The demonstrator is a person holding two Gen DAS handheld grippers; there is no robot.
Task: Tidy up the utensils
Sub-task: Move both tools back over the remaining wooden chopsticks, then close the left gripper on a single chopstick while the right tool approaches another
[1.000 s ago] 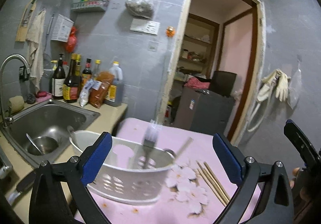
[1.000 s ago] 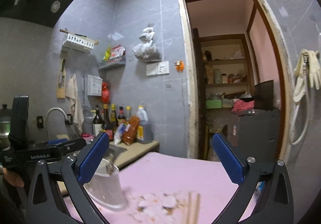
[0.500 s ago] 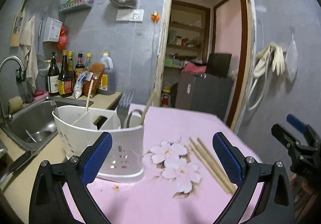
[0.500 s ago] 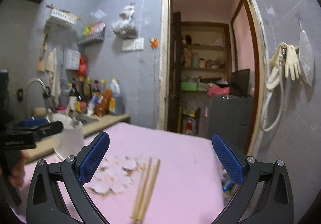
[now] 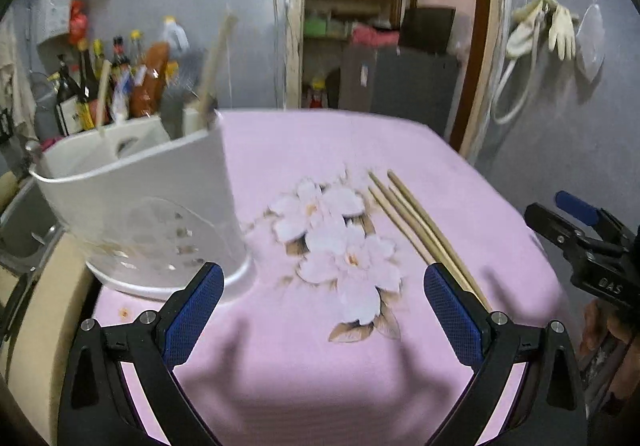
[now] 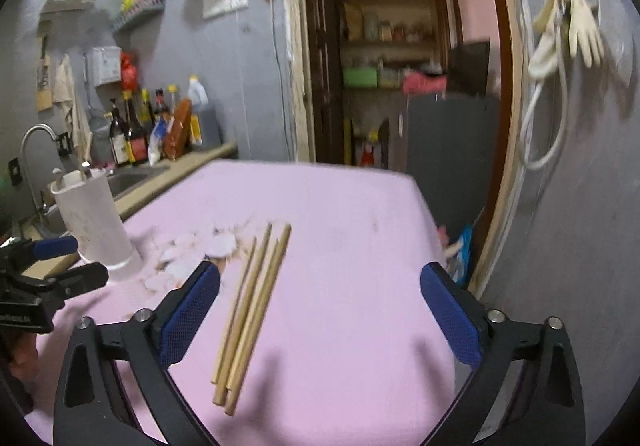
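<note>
The chopsticks (image 6: 252, 310) lie loose on the pink desk (image 6: 352, 214), apart from the white utensil holder (image 5: 140, 198), so both the right hand-held gripper (image 6: 320, 318) and left hand-held gripper (image 5: 324, 310) hover released and empty, probably ready to collect them.

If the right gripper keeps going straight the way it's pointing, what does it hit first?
Most likely the chopsticks lying loose on the pink tablecloth. The open right gripper points down at them, though they sit nearer its left finger. Depth is hard to judge.
</note>
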